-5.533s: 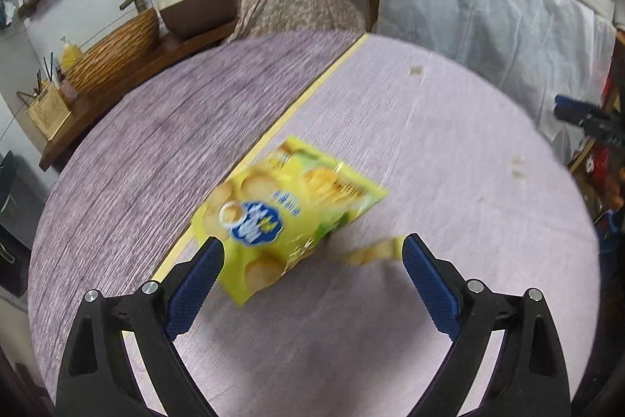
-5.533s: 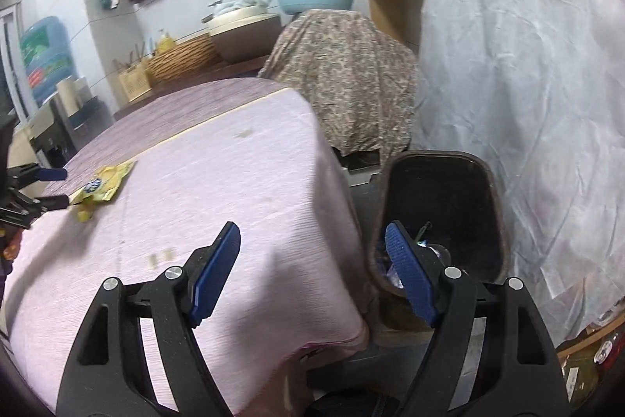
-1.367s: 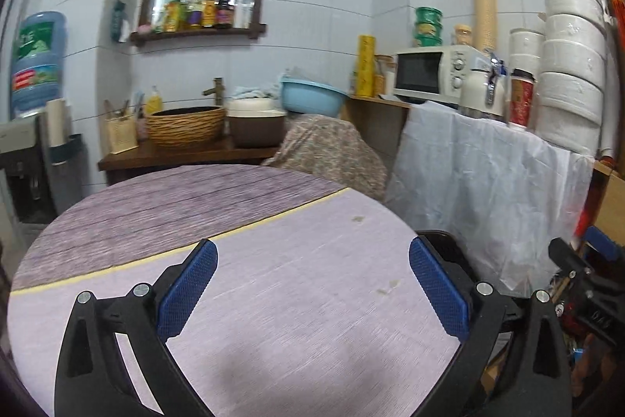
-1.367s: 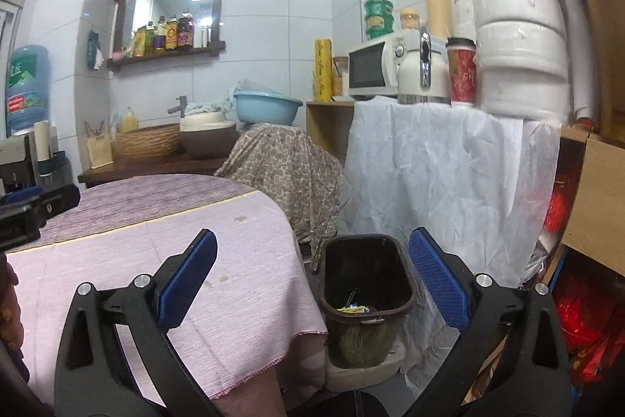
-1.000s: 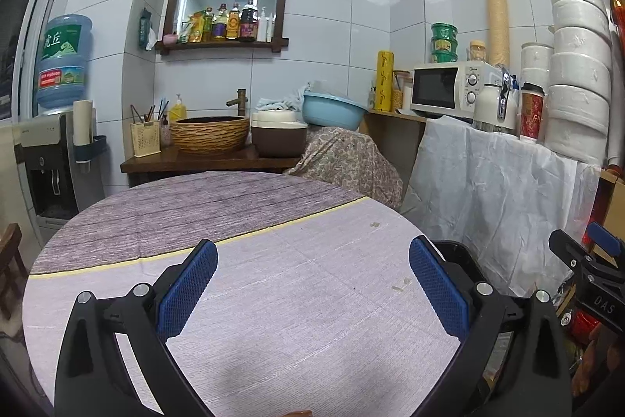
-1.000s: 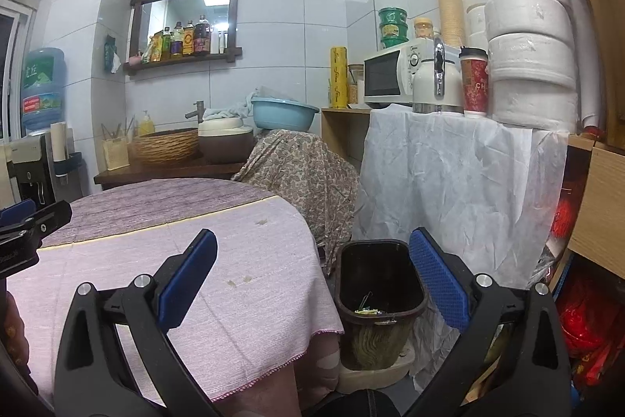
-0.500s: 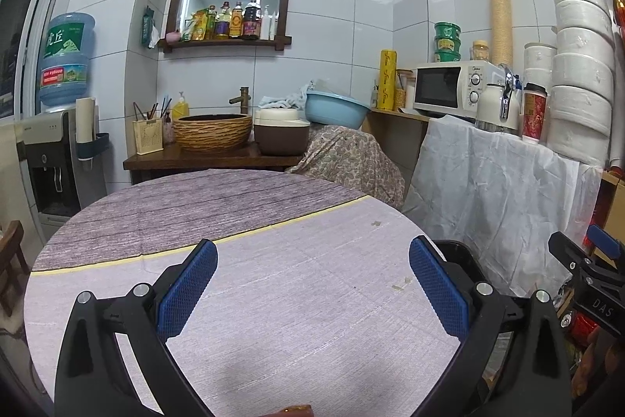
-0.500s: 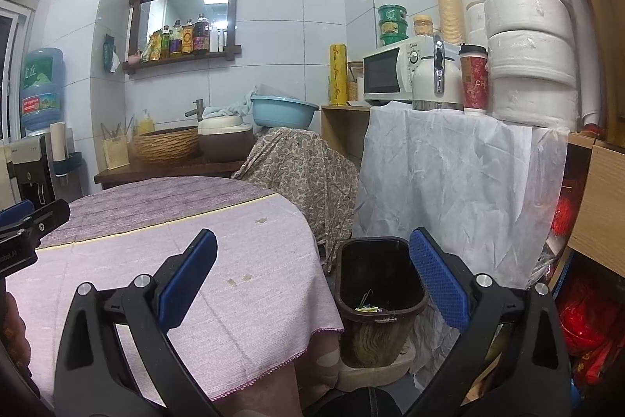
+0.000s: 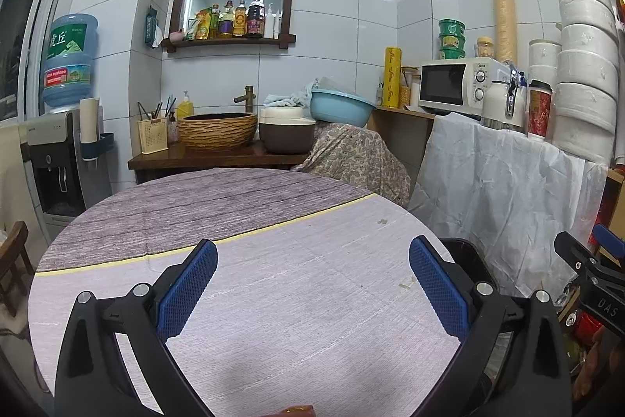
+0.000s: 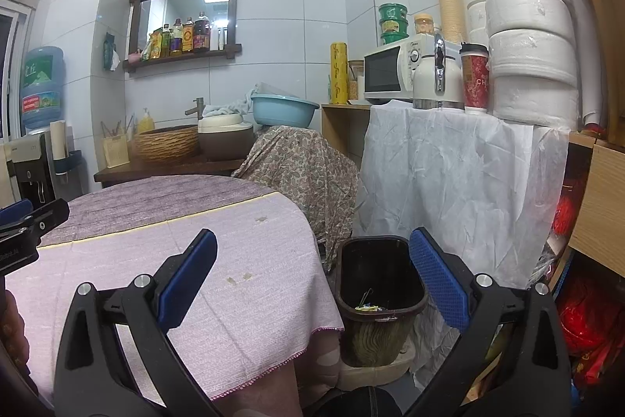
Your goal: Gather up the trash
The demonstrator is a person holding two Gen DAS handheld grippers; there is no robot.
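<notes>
Both the left hand-held gripper (image 9: 312,284) and the right hand-held gripper (image 10: 312,280) are spread wide and carry nothing, while the trash (image 10: 369,307) lies at the bottom of the dark bin (image 10: 379,303) standing on the floor just beside the bench (image 9: 297,299). The likely slip now is calling the job finished too soon, since the bench's near edge is hidden behind the fingers (only small stains show on its cloth), or knocking the bin while pulling away. The bench is round under a lilac cloth, in a cramped white-tiled kitchen with a microwave (image 9: 453,86), a blue basin (image 9: 341,108) and a water cooler (image 9: 58,159)
</notes>
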